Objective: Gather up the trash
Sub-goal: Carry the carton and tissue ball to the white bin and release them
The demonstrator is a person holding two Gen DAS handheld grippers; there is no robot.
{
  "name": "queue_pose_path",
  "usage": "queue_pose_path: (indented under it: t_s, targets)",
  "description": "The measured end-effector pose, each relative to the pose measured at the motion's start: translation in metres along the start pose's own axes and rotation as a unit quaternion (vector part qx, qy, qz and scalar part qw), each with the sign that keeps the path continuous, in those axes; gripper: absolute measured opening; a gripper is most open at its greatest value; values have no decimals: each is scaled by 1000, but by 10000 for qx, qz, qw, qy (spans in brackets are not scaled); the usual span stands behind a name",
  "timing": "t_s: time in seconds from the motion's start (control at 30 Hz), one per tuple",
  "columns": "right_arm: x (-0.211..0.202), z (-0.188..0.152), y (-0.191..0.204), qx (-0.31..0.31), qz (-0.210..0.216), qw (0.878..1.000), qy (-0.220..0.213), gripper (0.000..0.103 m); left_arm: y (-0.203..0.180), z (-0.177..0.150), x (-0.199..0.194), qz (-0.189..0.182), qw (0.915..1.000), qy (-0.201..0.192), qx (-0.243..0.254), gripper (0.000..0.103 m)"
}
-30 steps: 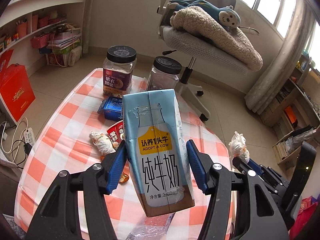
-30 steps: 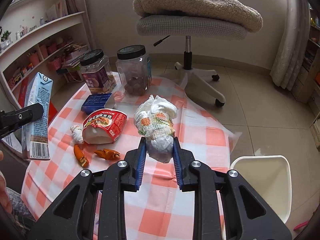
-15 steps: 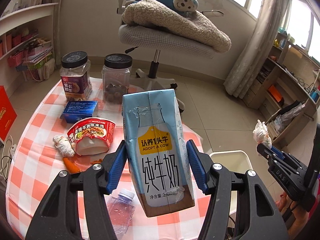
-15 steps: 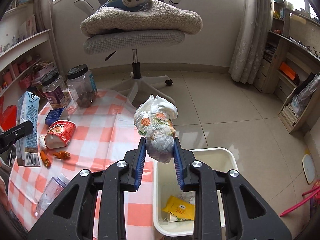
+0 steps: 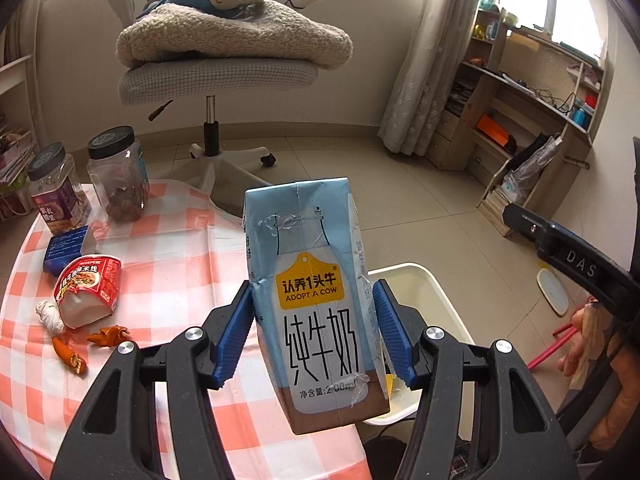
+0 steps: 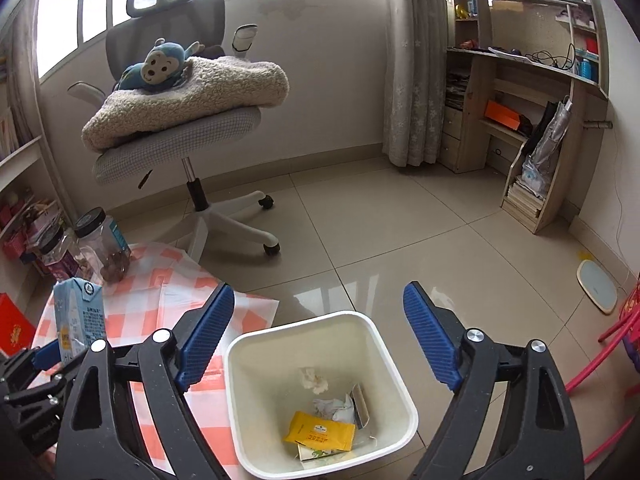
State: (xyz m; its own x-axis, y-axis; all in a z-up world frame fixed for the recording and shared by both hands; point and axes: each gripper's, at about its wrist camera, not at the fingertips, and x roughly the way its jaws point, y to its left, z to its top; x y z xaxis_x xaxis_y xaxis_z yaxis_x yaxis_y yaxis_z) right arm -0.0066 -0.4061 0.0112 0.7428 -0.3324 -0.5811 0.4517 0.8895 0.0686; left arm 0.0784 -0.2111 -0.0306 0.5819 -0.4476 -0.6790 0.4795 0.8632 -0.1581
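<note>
Risk sits first with the milk carton [image 5: 320, 312], clamped upright between the blue pads of the left tongs [image 5: 314, 332]. It hangs over the desk [image 5: 168, 248] edge, with the white bin [image 6: 320, 396] only partly under and behind it in the left wrist view, so letting go here could bounce it off the rim onto the floor. The pads press the lower half of a tall, smooth box; a tilt could let it pivot or slip, and I cannot tell whether any milk is left to spill. The right tongs [image 6: 320, 332] hang wide open and empty above the bin, so both tools crowd the same opening and could knock together, or tip the light bin.

Inside the bin lie a yellow packet [image 6: 319, 431], a crumpled tissue [image 6: 313, 378], a wad of pale wrapping [image 6: 334, 406] and a small dark-edged card or wrapper I cannot identify.

Farther out on the desk, trash waits: a torn red noodle cup [image 5: 89, 286] on its side, a twisted white scrap [image 5: 49, 316] and 2 orange peels [image 5: 70, 358]. A blue box [image 5: 66, 249] lies behind them. At the back stand 2 black-lidded jars [image 5: 116, 176]; the clear one holds brown, nut-like pieces at the bottom, the labelled one hides its contents.
</note>
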Motion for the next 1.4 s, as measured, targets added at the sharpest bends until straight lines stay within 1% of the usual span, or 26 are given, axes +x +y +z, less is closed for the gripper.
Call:
queue_pose_path:
  t_s: [0.13,0.23,0.27,0.3,0.33,0.4,0.43,0.57,0.67,0.73,0.83,0.97,1.03,1.13,1.2,1.3,1.4]
  targets:
    - [-8,7,-20,280,-69,9994,-170,91,-28,0,18,-139,9996,179,159,59]
    - [-9,9,-30,432,-83,9988,-203,93,-42,3,31,-307,9989,335,94,60]
    - [-10,9,-33,469,-103,9986,-213,94,-45,5,35,-393,9983,435,16,63]
    - [-11,9,-35,496,-125,9984,-227,94,-46,7,38,-500,9974,520,-85,74]
    - [-12,9,-36,504,-154,9983,-244,95,-46,8,39,-580,9966,553,-179,78]
    - [-13,9,-37,473,-218,9982,-294,96,-46,10,34,-608,9966,523,-206,78]
    - [-14,8,-36,440,-234,9983,-308,96,-46,11,31,-545,9973,479,-150,78]
    - [-17,5,-24,181,-319,9987,-361,96,-37,9,19,-106,9995,297,97,79]
    - [-22,-2,-8,-169,-379,9980,-476,96,-23,7,10,51,9997,201,101,80]
    - [-22,-7,3,-339,-277,9982,-406,96,-13,5,4,153,9998,130,6,85]
    - [-19,-13,18,-480,-4,9986,-204,96,1,3,-2,275,9994,155,-109,86]
    - [-16,-17,37,-678,147,9976,-78,96,17,0,-10,666,9974,289,-12,87]
    - [-14,-18,44,-727,193,9972,-27,96,28,-3,-11,806,9955,490,90,91]
    - [-10,-18,55,-711,348,9968,112,96,48,-13,-8,999,9910,859,252,91]
    - [-7,-19,63,-728,423,9962,207,96,66,-23,-1,1079,9860,1234,306,91]
    - [-3,-22,77,-839,487,9948,305,96,93,-42,13,1126,9745,1909,361,91]
    - [3,-25,93,-1010,534,9925,435,96,119,-68,29,1317,9582,2505,416,91]
